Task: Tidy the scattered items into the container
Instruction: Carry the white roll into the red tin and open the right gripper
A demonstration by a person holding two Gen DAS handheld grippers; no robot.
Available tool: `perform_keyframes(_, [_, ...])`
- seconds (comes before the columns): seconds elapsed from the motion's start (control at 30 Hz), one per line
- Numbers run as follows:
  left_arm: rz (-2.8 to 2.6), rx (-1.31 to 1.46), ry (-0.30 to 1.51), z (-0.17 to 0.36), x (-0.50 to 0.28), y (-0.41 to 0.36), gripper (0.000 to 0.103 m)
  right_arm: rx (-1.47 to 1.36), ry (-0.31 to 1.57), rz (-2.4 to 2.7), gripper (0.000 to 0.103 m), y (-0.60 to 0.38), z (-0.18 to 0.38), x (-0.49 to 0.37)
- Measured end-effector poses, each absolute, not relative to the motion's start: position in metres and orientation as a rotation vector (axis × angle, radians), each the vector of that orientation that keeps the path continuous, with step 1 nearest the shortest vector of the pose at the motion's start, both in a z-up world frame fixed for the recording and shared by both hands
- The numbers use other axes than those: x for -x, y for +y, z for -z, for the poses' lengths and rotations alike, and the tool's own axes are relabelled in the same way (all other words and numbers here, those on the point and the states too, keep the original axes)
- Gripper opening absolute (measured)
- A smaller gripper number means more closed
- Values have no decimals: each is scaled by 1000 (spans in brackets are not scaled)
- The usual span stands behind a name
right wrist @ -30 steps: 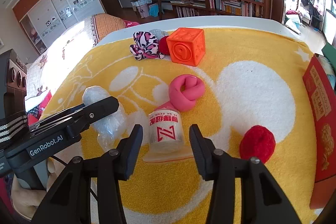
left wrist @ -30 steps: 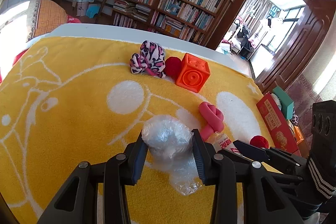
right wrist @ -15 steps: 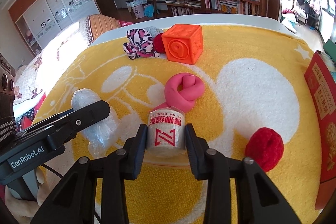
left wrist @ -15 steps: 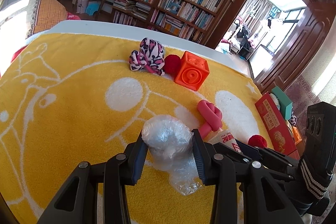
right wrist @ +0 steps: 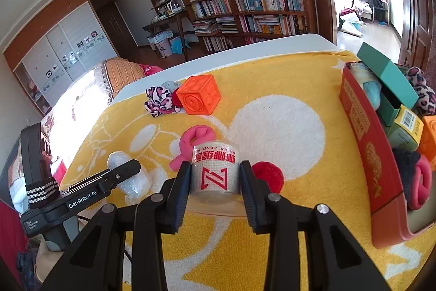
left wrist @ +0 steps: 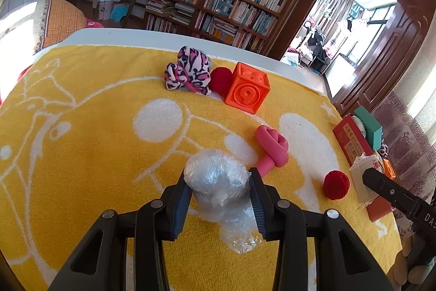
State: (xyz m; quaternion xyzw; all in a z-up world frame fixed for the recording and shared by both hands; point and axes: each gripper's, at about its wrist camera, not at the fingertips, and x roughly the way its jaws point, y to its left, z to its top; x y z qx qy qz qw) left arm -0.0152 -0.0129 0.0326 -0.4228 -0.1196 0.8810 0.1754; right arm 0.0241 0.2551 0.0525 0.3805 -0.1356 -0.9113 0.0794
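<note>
My left gripper (left wrist: 217,182) is shut on a crumpled clear plastic wad (left wrist: 216,180), which rests on the yellow blanket (left wrist: 81,154). My right gripper (right wrist: 214,173) is shut on a white tissue pack with red print (right wrist: 214,169) and holds it above the blanket; the pack also shows in the left wrist view (left wrist: 363,177). The red box container (right wrist: 373,173) stands at the right edge, holding several items. A pink knotted toy (left wrist: 272,147), a red ball (left wrist: 336,184), an orange cube (left wrist: 248,93), a second red ball (left wrist: 220,79) and a pink leopard-print plush (left wrist: 188,71) lie on the blanket.
A teal box (right wrist: 389,83), a yellow carton (right wrist: 406,124) and a dark sock (right wrist: 406,162) fill the container. The blanket's right edge drops to the floor by the container. A bookshelf (left wrist: 218,7) and doorway stand beyond the table's far edge.
My right gripper closed on the tissue pack, lifted it off the blanket and carried it right toward the red box. My left gripper stayed shut on the plastic wad.
</note>
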Motion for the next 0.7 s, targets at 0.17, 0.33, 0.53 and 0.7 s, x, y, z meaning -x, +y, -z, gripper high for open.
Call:
perform_keyframes(0.17, [-2479, 1200, -323, -36, 10, -4, 42, -1065, -458, 2823, 39, 293, -71, -49])
perform_keyframes(0.33, [-2475, 1172, -295, -46, 5, 8, 42, -1016, -517, 2958, 39, 348, -87, -76])
perform_keyframes(0.53, [-2445, 1151, -250, -56, 1, 34, 42, -1002, -581, 3097, 39, 405, -91, -97])
perform_keyframes(0.7, [-2404, 1119, -209, -69, -5, 62, 42, -1015, -640, 3120, 39, 432, -83, -100])
